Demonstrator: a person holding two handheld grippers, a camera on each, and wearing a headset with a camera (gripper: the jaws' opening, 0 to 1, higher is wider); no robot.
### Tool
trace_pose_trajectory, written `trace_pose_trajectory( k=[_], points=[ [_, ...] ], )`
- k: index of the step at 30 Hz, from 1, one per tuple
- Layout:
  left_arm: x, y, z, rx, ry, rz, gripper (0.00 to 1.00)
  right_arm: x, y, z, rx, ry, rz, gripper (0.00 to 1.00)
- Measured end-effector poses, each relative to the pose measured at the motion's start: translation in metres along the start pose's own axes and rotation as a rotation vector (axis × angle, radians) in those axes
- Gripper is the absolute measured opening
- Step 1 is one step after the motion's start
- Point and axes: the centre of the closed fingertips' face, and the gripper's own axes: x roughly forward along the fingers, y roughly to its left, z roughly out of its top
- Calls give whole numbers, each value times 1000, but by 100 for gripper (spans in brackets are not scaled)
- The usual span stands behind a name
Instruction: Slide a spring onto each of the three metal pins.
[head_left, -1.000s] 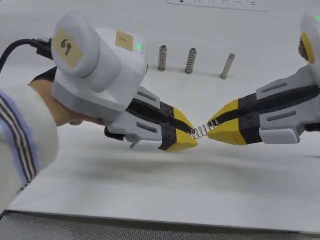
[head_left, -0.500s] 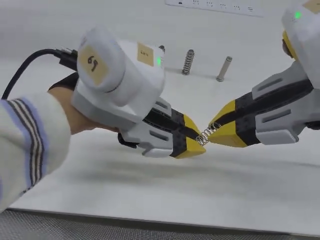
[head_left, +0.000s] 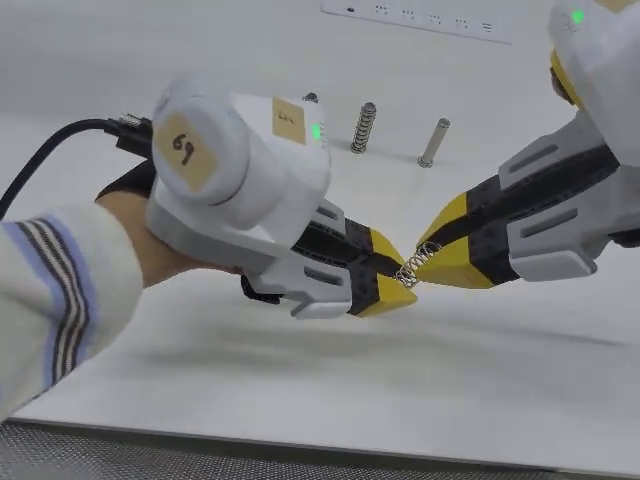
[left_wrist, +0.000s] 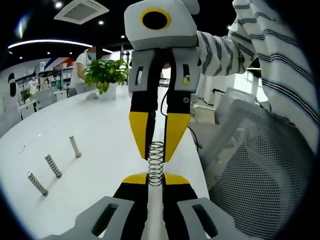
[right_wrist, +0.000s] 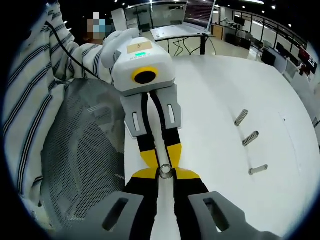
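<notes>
White workbench (head_left: 300, 380), head view. Left gripper (head_left: 402, 286) and right gripper (head_left: 428, 262) meet tip to tip, each pair of jaws closed on one end of the spring (head_left: 414, 264), whose long axis bridges them, rising toward the right gripper. Beyond the jaws stands the bare pin (head_left: 433, 143); one grip should probably release and the axis turn upright before threading.
</notes>
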Motion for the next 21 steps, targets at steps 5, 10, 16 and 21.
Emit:
trace_pose_trajectory(
  k=[5,10,16,21],
  points=[
    [1,4,4,22,16,24,2,1,-7,-1,-2,32,-16,7],
    [0,8,3,22,20,42,2,2,-11,0,-1,46,-33,8],
    [-3,12,13,13,-16,61,2,7,-15,-1,-19,57,-48,8],
    [-5,13,12,44,-3,70,2,7,-16,-1,0,63,-48,8]
  ],
)
